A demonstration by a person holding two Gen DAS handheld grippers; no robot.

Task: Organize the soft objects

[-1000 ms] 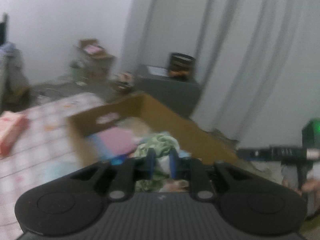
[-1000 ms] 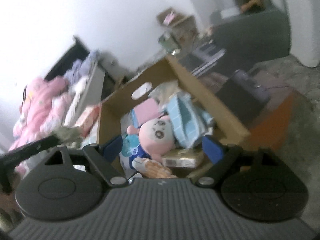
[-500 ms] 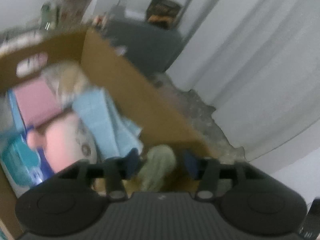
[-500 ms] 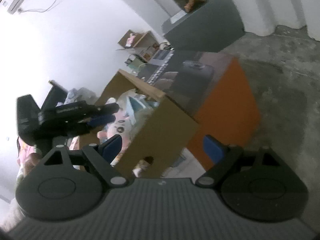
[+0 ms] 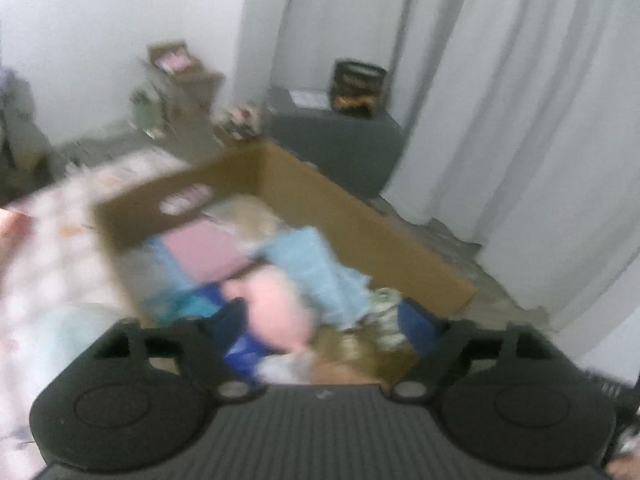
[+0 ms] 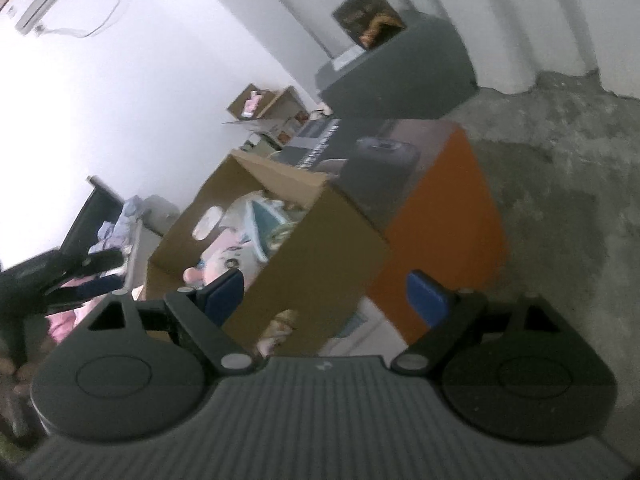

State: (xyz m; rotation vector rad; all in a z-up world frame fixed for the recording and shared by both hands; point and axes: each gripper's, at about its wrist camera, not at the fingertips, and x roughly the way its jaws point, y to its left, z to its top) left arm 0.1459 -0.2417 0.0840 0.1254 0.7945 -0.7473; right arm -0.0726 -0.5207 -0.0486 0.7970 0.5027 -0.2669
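A cardboard box [image 5: 360, 216] holds soft things: a pink plush [image 5: 276, 304], a light blue cloth [image 5: 316, 264], a flat pink item [image 5: 208, 248] and a green-white cloth [image 5: 384, 308]. My left gripper [image 5: 322, 322] hovers over the box's near end, its jaws opening, nothing pressed between them. The green-white cloth lies loose in the box beside the right finger. The left wrist view is blurred. My right gripper [image 6: 324, 294] is open and empty, low beside the box's outer wall [image 6: 312, 272]. The left gripper [image 6: 100, 274] shows at the far left there.
An orange-sided carton [image 6: 440, 220] stands against the box on the bare concrete floor [image 6: 560, 200]. A grey cabinet [image 5: 336, 140] with a dark container on it sits by the curtains [image 5: 500, 100]. A patterned bedspread [image 5: 52, 248] lies left of the box.
The left gripper, shut on the green-white cloth a second ago, opened over the box and the cloth now lies inside. The right gripper swung from above the box down beside its outer wall.
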